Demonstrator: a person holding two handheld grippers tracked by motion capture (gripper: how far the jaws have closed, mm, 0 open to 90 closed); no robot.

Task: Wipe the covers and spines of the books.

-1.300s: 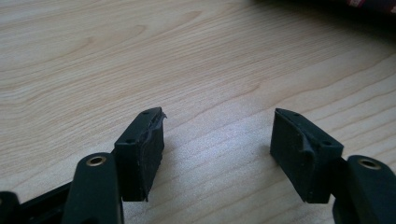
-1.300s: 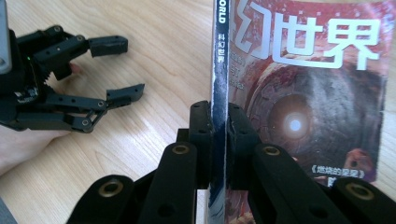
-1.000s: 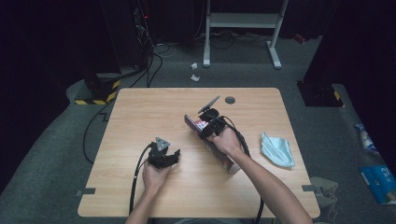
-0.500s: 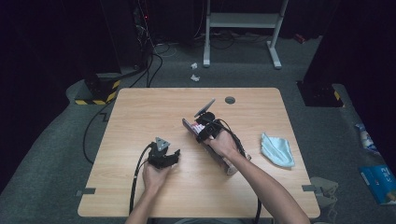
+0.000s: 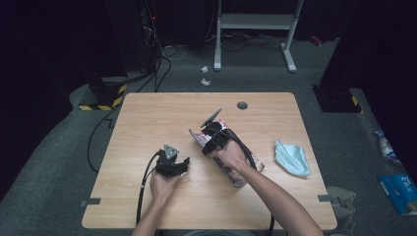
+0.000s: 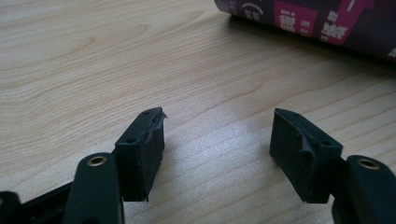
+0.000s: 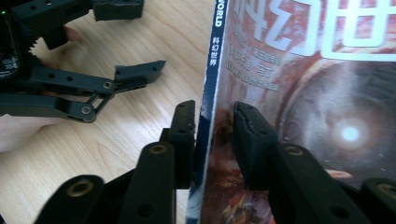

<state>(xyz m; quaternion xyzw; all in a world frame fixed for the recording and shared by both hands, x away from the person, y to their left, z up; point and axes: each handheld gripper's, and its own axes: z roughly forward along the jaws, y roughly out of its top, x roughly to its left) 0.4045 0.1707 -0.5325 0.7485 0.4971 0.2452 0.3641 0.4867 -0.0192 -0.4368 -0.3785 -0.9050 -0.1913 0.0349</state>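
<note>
The glossy softcover magazine [image 7: 299,93] has a rusty red-brown cover with a glowing white-blue orb, large silvery characters across its top and a dark blue spine with white lettering; its other face [image 6: 322,21] is dark purple with magenta blocks. Both claws, left [image 6: 224,154] and right [image 7: 212,140], are matt black with brass-coloured rivets. The light wood-grain worktop [image 5: 162,113] is pale beige with fine darker streaks, and the crumpled cloth [image 5: 292,158] on it is pale blue.

Magazine [image 5: 227,155] lies on counter [image 5: 147,118], centre-right. Cloth [image 5: 292,158] on counter, right of magazine, apart. Left hand-held gripper [image 5: 179,164] left of magazine; right hand-held gripper [image 5: 209,143] at its spine.
</note>
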